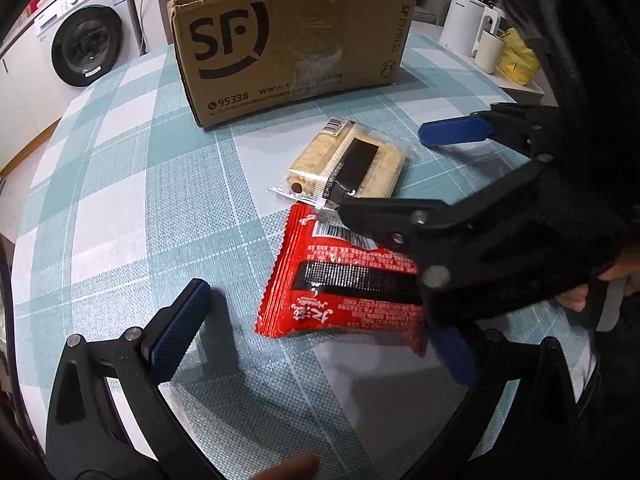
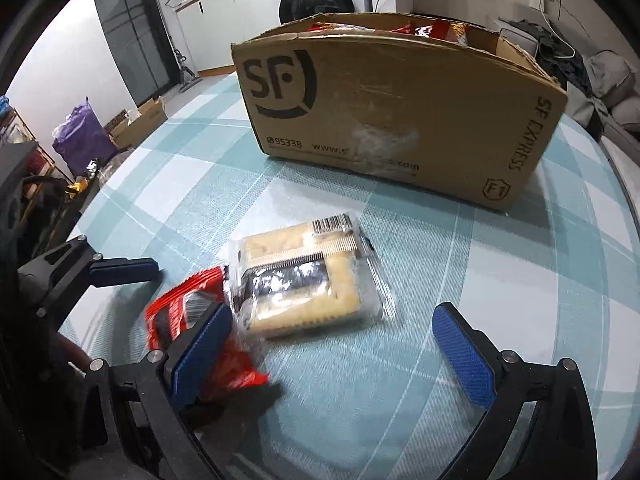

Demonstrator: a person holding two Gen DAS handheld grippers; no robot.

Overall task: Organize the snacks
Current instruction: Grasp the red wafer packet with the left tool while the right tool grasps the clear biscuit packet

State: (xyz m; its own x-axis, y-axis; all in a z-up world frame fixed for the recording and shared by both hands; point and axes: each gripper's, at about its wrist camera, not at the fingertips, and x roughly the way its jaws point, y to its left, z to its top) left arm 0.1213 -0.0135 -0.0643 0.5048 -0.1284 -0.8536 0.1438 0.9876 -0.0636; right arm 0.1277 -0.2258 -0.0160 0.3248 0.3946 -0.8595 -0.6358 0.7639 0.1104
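Observation:
A red snack packet (image 1: 340, 284) lies on the checked tablecloth, with a clear-wrapped biscuit pack (image 1: 352, 162) just beyond it. My left gripper (image 1: 320, 328) is open, its fingers either side of the red packet. My right gripper (image 2: 332, 344) is open, low over the table, straddling the biscuit pack (image 2: 304, 284); its left finger overlaps the red packet (image 2: 188, 316). In the left wrist view the right gripper (image 1: 384, 170) reaches in from the right. The brown SF cardboard box (image 1: 288, 48) stands behind, open-topped, with several snacks inside (image 2: 444, 28).
A white kettle (image 1: 460, 24), a cup (image 1: 490, 52) and a yellow bag (image 1: 518, 60) stand on a side surface at the right. A washing machine (image 1: 84, 44) stands off the table to the left. The tablecloth (image 2: 520, 280) spreads around the packets.

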